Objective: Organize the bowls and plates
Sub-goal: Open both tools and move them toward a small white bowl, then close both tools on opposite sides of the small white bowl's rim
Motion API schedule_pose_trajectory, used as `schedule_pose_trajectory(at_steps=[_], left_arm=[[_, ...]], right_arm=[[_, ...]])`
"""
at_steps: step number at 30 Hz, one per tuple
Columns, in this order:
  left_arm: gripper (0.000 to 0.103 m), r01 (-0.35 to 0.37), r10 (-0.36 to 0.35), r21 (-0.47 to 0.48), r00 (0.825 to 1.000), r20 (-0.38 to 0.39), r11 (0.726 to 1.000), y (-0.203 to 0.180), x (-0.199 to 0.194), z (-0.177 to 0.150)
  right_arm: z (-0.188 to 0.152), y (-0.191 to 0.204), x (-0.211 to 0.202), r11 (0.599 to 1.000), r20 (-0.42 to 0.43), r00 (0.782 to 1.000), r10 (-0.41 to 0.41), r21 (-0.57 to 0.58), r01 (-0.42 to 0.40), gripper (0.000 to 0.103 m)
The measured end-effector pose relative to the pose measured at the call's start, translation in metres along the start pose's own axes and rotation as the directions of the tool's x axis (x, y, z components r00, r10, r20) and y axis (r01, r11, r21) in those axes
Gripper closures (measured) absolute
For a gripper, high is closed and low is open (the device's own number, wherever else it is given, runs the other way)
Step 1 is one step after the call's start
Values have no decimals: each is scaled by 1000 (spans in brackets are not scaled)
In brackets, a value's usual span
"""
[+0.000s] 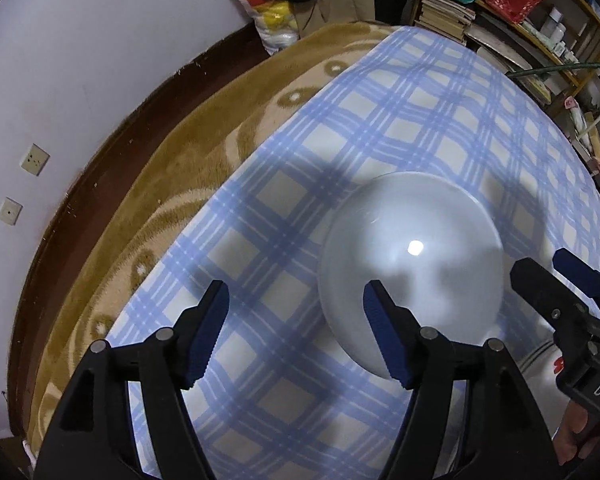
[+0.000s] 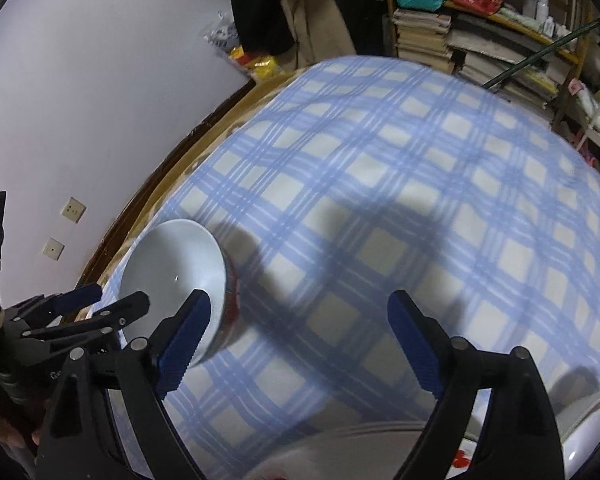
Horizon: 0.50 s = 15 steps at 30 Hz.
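Note:
A white bowl (image 1: 412, 240) stands upright on the blue checked cloth (image 1: 284, 208); its outside shows red markings in the right wrist view (image 2: 172, 264). My left gripper (image 1: 296, 300) is open just above the bowl's near left rim, one finger (image 1: 380, 320) over the inside and the other over the cloth, pressing on nothing. From the right wrist view the left gripper (image 2: 116, 298) straddles that rim. My right gripper (image 2: 300, 304) is open over bare cloth to the right of the bowl, empty, and it appears at the right edge of the left wrist view (image 1: 540, 266).
A white plate with red marks (image 2: 340, 448) lies near the cloth's front edge, and another white dish (image 2: 592, 420) sits at its right. A brown blanket (image 1: 172, 152) hangs past the cloth on the wall side. Crowded shelves (image 1: 532, 20) stand beyond the table.

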<state>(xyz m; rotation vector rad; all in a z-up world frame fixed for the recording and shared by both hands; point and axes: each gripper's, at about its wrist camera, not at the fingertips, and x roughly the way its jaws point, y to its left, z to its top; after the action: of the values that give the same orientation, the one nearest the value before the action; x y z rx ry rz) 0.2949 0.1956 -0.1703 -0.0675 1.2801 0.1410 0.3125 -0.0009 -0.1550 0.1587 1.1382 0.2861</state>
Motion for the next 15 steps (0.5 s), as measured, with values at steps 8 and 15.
schedule_pose_trajectory(at_steps=[8, 15], left_arm=[[71, 82, -82, 7, 996, -36, 997, 3, 17, 4], [95, 143, -143, -1, 989, -34, 990, -4, 11, 4]], right_arm=[[0, 20, 26, 999, -49, 999, 22, -46, -24, 32], [-5, 24, 42, 993, -127, 986, 111, -14, -113, 88]])
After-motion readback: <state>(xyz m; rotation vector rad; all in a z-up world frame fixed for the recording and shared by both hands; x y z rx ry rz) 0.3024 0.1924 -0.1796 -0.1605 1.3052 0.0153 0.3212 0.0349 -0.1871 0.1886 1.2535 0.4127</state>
